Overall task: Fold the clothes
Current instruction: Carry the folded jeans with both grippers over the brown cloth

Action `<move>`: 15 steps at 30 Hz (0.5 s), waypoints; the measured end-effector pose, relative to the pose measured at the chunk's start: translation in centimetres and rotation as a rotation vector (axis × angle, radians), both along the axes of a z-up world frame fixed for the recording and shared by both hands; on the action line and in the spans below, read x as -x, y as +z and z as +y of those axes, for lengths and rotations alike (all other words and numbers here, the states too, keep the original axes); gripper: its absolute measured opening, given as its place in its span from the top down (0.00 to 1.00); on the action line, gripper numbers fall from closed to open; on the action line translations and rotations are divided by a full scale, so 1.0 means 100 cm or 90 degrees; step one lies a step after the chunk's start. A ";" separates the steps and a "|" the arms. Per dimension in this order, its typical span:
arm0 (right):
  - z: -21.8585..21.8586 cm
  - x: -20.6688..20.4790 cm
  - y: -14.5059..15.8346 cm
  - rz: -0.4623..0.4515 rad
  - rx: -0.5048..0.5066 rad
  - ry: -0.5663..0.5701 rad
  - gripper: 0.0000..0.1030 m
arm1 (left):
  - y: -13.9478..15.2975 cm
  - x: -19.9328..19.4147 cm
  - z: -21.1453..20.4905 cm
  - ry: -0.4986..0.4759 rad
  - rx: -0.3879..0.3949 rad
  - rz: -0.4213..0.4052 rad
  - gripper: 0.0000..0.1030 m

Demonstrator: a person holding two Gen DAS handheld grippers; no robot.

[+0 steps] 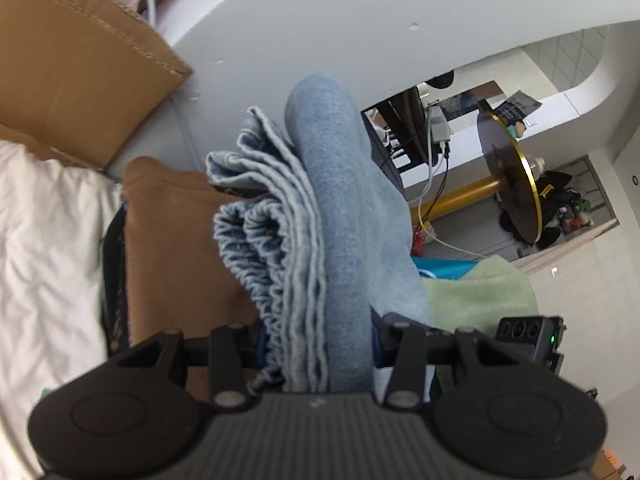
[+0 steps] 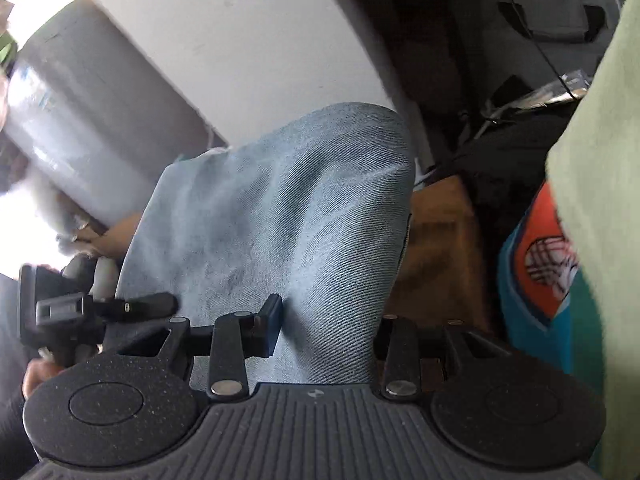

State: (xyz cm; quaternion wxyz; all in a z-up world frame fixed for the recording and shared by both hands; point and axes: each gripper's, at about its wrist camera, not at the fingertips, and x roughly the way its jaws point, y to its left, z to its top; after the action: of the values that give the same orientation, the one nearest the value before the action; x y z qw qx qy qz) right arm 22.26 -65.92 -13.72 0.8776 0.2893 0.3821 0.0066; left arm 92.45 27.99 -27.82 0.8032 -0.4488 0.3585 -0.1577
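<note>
Tongs point(image 1: 316, 344) pinching folded jeans point(image 1: 332, 208) before white wall point(image 1: 320, 20).

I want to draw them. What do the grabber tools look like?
Both are black. The left gripper and right gripper each have a ribbed body, two round discs, thin link bars with silver rivets, and blue pads on the jaws. A small green light glows beside the left one.

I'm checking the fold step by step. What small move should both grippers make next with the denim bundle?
Probably lower it onto a flat surface. The left gripper and right gripper each clamp the folded blue denim, whose layers stand stacked between the fingers, held in the air above the brown garment.
</note>
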 end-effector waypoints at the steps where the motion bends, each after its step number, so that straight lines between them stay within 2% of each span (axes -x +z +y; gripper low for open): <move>1: -0.003 -0.002 0.002 0.000 0.011 -0.001 0.62 | -0.001 -0.003 -0.001 0.002 0.004 -0.001 0.55; 7: -0.012 -0.019 0.000 0.005 0.058 -0.022 0.62 | -0.011 -0.018 -0.005 0.021 0.012 -0.004 0.55; 10: -0.014 -0.030 -0.009 0.009 0.085 -0.013 0.62 | -0.023 -0.023 -0.003 0.027 0.018 0.000 0.55; 15: -0.016 -0.048 -0.029 0.020 0.089 -0.020 0.62 | -0.048 -0.026 0.001 0.046 0.034 0.011 0.55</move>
State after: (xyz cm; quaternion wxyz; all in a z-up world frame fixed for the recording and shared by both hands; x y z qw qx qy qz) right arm 27.04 -67.55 -16.63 0.8897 0.2332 0.3907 -0.0382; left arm 95.10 28.10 -32.58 0.7931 -0.4839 0.3447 -0.1344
